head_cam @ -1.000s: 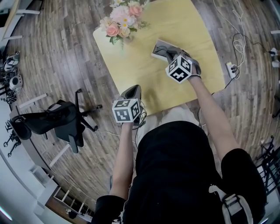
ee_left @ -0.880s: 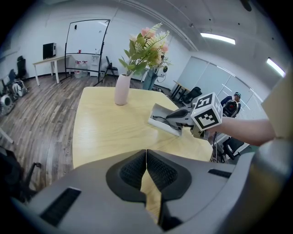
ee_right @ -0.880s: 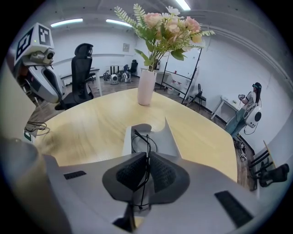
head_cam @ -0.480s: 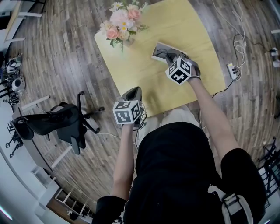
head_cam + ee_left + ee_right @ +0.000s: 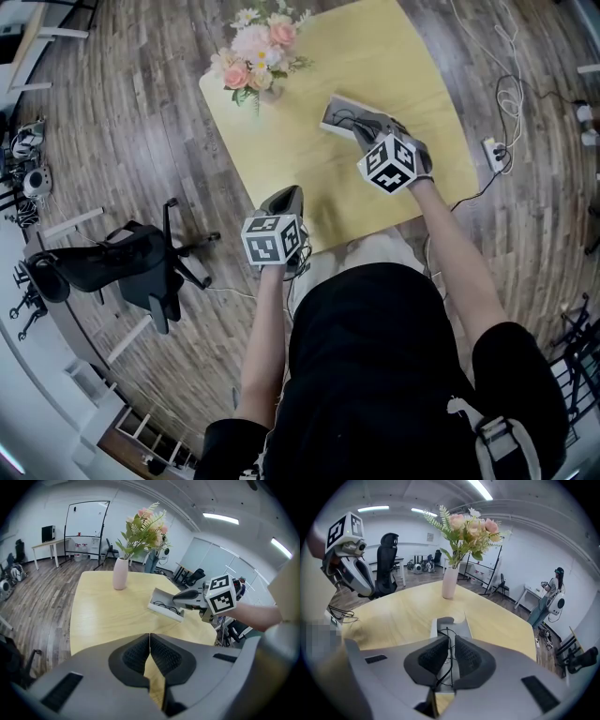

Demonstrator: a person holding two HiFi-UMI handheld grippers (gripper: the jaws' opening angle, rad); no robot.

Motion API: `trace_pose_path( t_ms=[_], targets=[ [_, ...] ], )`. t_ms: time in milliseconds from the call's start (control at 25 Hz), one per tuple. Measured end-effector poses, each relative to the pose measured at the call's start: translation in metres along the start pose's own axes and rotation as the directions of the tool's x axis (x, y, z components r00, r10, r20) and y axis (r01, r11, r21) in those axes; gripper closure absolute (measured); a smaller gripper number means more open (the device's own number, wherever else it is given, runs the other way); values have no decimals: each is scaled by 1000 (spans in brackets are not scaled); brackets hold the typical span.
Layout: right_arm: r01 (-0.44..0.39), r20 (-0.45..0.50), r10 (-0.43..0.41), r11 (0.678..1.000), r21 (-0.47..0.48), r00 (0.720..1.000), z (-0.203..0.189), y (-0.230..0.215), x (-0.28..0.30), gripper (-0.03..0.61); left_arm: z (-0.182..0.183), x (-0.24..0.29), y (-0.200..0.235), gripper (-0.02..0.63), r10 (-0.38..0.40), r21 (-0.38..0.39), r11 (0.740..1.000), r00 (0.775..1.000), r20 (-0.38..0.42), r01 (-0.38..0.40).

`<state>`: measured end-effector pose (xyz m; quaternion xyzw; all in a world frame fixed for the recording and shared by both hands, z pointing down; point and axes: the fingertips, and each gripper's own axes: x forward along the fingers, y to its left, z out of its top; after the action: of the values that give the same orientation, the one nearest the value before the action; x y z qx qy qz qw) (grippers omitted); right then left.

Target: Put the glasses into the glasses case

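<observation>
Right claw (image 5: 450, 641) just parting around glasses (image 5: 162, 604) in case (image 5: 461, 625); left claw (image 5: 150, 637) closed, empty, over table (image 5: 103, 616) edge.

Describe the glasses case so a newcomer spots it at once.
Start at the yellow table and the vase of pink flowers near its far left corner. Right of that in the head view lies the glasses case: flat, open, grey, unlike the upright vase, with black glasses inside.

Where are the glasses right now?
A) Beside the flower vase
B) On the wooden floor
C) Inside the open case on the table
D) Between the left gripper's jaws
C: the left gripper view shows the thin black glasses lying inside the open case, which sits on the yellow table.
</observation>
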<state>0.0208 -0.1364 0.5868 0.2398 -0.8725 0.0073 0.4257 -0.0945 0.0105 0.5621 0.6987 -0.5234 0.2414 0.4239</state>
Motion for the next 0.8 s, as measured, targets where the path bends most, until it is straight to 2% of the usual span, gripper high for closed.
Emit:
trace_pose_path(
  t_ms=[400, 640, 800],
  targets=[
    [69, 47, -69, 998, 9, 996, 8, -35, -31, 523, 10, 6, -12, 589, -17, 30, 999, 1000, 1, 17],
    [116, 14, -116, 992, 48, 993, -10, -61, -36, 523, 15, 8, -21, 589, -24, 46, 999, 1000, -7, 24],
    [118, -24, -117, 991, 65, 993, -29, -64, -32, 523, 12, 9, -23, 589, -20, 50, 999, 1000, -11, 20]
  ],
)
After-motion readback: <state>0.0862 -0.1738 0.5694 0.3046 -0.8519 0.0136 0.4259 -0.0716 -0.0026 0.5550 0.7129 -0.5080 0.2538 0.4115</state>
